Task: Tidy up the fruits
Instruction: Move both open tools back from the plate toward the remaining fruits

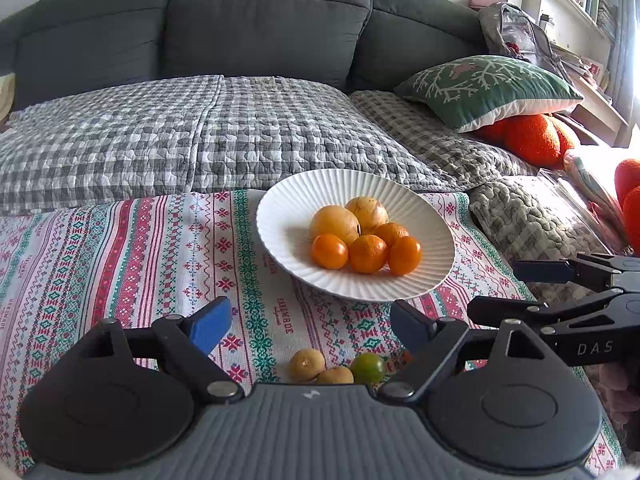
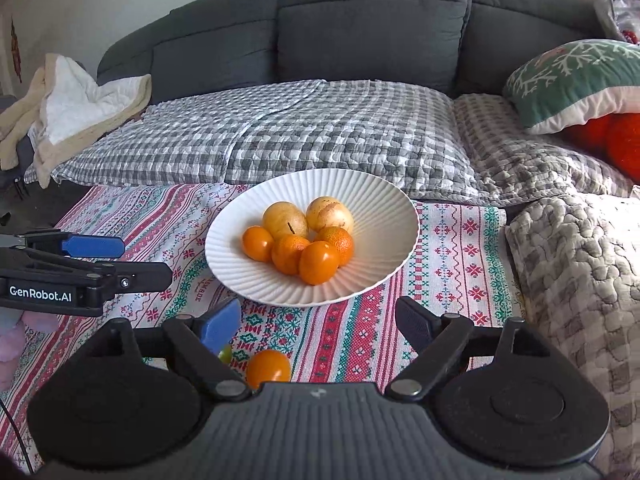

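Note:
A white ribbed plate [image 1: 280, 200] [image 2: 224, 264] stands on the patterned cloth and holds two yellow round fruits [image 1: 335, 224] and several small oranges [image 1: 368, 253]. My left gripper [image 1: 310, 320] is open just in front of the plate, with nothing between its fingers. Below it on the cloth lie two small yellowish fruits [image 1: 306, 365] and a green one [image 1: 368, 368]. My right gripper [image 2: 318, 318] is open and empty too, with a loose orange [image 2: 268, 368] under it. Each gripper shows in the other's view: the right gripper [image 1: 496, 290] and the left gripper [image 2: 144, 262].
The patterned cloth [image 1: 120, 260] lies in front of a grey sofa [image 1: 260, 20] covered with a checked quilt [image 1: 180, 132]. A green cushion [image 1: 488, 88] and orange plush items [image 1: 532, 138] are at the right. A folded blanket [image 2: 72, 108] sits at the left.

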The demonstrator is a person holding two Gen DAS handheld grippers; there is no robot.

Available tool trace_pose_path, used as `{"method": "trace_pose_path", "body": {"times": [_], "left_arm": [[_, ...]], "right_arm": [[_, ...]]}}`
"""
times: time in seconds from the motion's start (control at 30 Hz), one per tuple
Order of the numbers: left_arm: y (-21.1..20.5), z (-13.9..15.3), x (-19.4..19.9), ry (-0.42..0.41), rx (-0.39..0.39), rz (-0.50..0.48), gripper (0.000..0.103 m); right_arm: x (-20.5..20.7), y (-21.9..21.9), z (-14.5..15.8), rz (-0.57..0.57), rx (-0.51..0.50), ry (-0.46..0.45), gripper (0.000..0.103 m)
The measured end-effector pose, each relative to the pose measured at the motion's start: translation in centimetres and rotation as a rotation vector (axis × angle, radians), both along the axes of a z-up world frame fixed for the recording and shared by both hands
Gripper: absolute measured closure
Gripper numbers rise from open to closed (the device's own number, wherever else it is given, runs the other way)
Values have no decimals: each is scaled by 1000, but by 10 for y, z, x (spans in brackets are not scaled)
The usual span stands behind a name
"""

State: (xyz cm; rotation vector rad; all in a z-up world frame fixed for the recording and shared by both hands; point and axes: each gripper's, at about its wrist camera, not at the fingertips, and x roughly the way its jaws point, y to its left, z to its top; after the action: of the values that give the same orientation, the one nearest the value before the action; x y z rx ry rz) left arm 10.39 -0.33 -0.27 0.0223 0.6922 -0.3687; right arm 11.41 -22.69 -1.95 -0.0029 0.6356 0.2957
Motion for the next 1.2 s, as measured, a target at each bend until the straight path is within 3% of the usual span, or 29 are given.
{"method": "trace_pose_path", "body": {"times": [0.3,0.8,1.2], "left_arm": [[17,-8,-32,18,11,5,5],[34,-18,-72,36,12,-35,5],[41,-35,-96,9,50,-69,5]], "right_arm": [[-30,2,-2,34,-35,7,9],[-67,2,-35,-1,-38,52,2],[-81,19,-38,49,-80,1,1]]}}
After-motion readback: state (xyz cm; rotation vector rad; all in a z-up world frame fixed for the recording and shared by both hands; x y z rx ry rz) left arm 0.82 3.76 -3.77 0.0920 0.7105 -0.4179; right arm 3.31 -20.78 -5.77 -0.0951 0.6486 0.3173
